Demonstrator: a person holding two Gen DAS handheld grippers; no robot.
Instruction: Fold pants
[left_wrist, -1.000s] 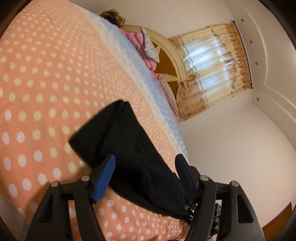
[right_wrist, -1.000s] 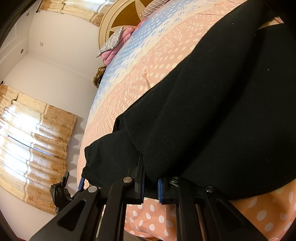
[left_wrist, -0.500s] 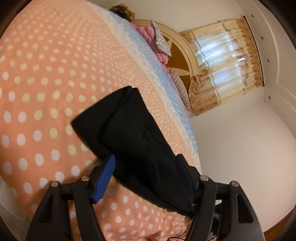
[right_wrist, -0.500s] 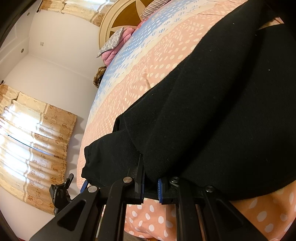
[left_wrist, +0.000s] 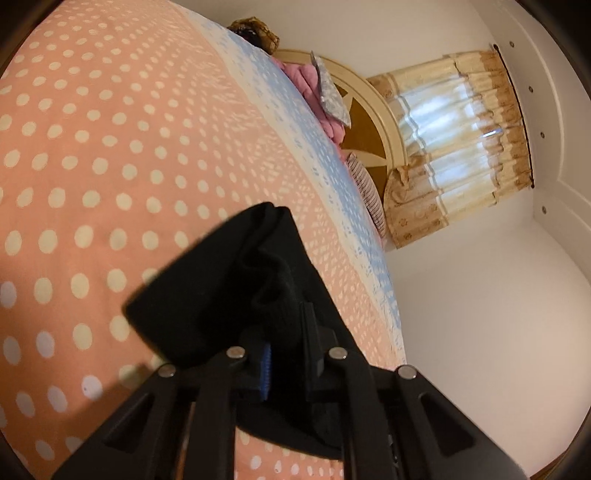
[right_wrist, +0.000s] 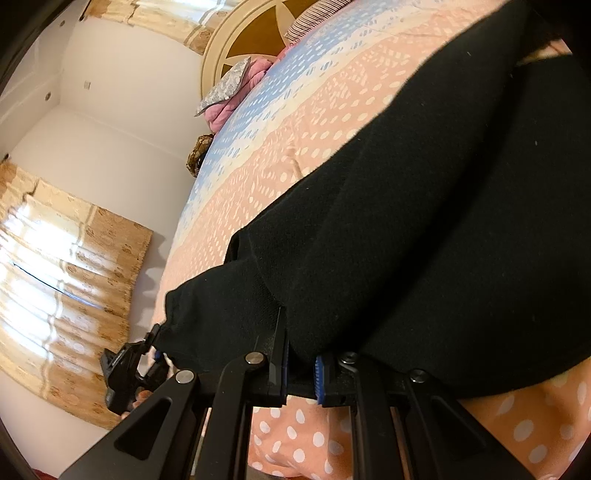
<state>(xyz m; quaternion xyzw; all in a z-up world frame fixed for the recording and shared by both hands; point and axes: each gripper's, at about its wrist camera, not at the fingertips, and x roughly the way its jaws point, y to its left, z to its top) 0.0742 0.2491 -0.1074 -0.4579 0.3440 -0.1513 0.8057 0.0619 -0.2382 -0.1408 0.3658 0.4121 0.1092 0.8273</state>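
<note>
**Both tongs clamped on the near hem of the pants**

Left gripper (left_wrist: 286, 360), at 6 o'clock in its view, has just closed on the leg end of the black pants (left_wrist: 221, 291); half a second earlier its jaws stood apart astride that cloth. Right gripper (right_wrist: 301, 374) pinches the same edge, unchanged. The two grips probably prepare one lift. Pants lie on the dotted bedspread (left_wrist: 92, 155), toward 12 o'clock.

A bed (left_wrist: 110, 147) with dotted orange cover filled the view; its headboard (left_wrist: 373, 122) and a sunlit curtain (left_wrist: 461, 147) stood at two o'clock, before white walls (left_wrist: 480, 314).
</note>
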